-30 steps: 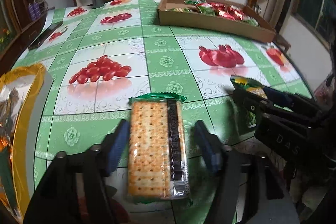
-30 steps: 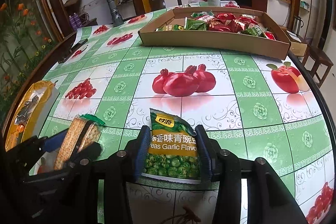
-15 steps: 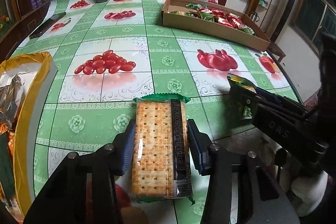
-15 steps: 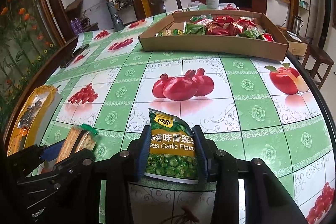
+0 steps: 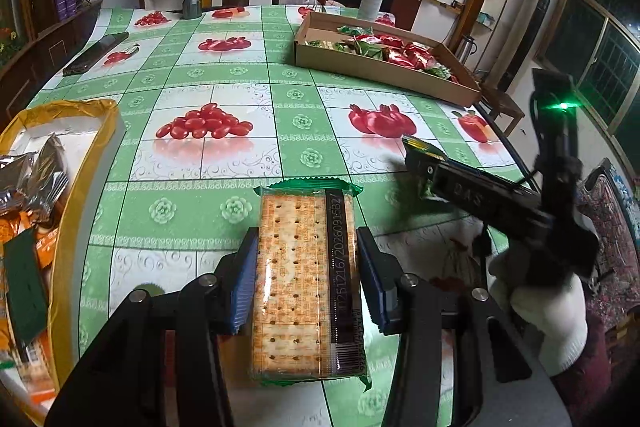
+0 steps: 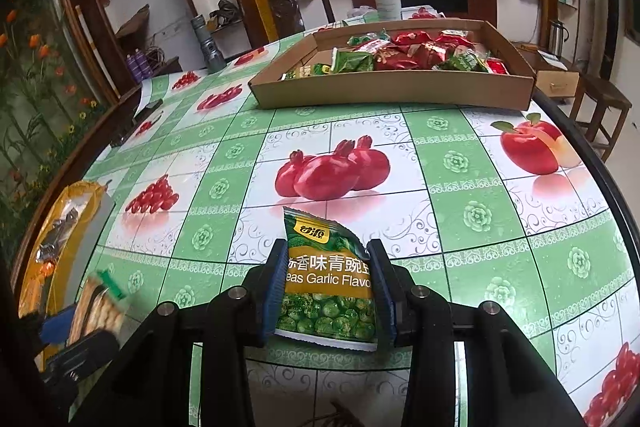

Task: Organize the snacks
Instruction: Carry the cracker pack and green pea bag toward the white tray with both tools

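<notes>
Snacks were already in both tools: the left gripper point(image 5: 306, 277) had its blue pads pressed to the long sides of a cracker pack point(image 5: 308, 283), and the right gripper point(image 6: 328, 289) was clamped on a green garlic-pea packet point(image 6: 328, 283). Both packs sat low over the near edge of the fruit-print tablecloth point(image 6: 460, 163); whether either was clear of the cloth I could not tell.

From where I stood, the job looked to be carrying these 2 across to the shallow cardboard tray point(image 6: 400, 91) at the far side, which already held red and green packets (the yellow-rimmed bag point(image 5: 92, 163) of other snacks lay at the left edge, well apart from it).

To do that well, I judged each pack should come clear of the cloth before moving forward, so no corner dragged. Crackers break easily, so the left squeeze wanted to stay just firm enough. The pea packet was pinched across its middle with its top free, so a level, unhurried carry would keep it from swinging. The tray's bare near-left corner seemed the easiest landing spot.
</notes>
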The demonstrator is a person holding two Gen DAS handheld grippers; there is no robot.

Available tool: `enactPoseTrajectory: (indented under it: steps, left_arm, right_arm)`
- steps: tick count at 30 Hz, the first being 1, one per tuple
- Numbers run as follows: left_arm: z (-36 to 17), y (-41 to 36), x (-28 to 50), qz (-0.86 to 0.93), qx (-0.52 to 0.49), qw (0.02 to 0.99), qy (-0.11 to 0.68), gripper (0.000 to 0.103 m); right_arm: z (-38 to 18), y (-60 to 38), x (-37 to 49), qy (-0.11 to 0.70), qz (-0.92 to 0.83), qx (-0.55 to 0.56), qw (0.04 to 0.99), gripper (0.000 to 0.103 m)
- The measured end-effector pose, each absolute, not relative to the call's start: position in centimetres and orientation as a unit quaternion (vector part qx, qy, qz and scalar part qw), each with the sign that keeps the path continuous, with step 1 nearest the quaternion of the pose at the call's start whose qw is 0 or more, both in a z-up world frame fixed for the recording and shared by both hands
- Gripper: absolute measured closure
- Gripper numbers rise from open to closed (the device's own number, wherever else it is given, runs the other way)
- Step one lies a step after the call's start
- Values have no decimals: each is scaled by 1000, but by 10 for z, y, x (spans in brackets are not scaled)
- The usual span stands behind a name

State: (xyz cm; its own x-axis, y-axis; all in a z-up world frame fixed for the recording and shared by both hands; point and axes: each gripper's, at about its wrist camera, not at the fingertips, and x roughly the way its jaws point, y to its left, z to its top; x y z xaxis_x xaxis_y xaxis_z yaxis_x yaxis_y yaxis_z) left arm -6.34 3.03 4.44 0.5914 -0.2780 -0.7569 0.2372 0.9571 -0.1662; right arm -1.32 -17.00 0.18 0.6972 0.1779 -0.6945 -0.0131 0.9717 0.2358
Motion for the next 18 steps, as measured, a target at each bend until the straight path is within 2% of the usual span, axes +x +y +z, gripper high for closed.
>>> enactPoseTrajectory:
  steps: [9,18]
  left_arm:
    - [53,39,-82,-154,-37,894,420,59]
    - [58,44,-98,-179,-55,891,414,59]
  right_arm:
    - [6,-173,-18,391,51,117,911,62]
    - [30,-152,-75,371,70,106,920,62]
